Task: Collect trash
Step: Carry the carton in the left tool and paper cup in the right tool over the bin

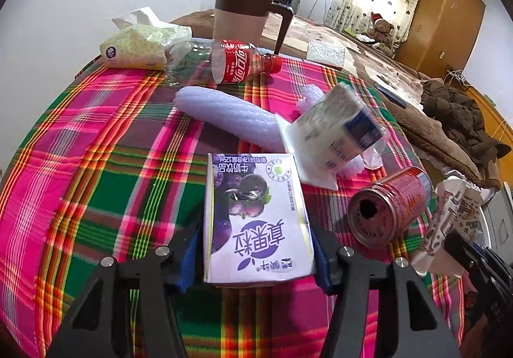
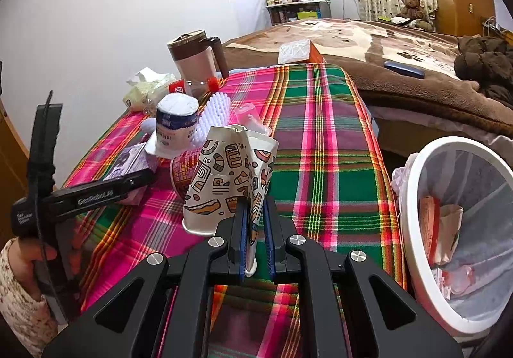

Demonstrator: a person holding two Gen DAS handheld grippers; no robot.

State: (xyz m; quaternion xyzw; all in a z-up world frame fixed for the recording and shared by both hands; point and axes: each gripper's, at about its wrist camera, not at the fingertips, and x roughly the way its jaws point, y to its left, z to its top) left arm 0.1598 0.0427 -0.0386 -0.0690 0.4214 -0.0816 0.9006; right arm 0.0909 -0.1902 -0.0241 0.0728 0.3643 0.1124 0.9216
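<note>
With some wrappers already in the bin (image 2: 413,197) at right of frame, the right gripper (image 2: 256,229) pinches the crushed paper cup (image 2: 224,172), the left gripper (image 1: 256,261) clamps the purple milk carton (image 1: 256,217), while can (image 1: 388,207), bottle (image 1: 247,61) and yogurt tub (image 1: 336,130) remain on the tablecloth (image 1: 96,149).

- table covered by a pink, green and red plaid cloth (image 1: 96,165)
- purple-and-white milk drink carton (image 1: 256,217) lying flat near the front edge
- red metal can (image 1: 389,207) on its side, right of the carton
- white ribbed foam sleeve (image 1: 224,115) behind the carton
- empty red-labelled cola bottle (image 1: 237,61) lying down
- yellow-green tissue pack (image 1: 138,48) at the back left
- brown-and-beige lidded mug (image 1: 243,16) upright behind the bottle
</note>
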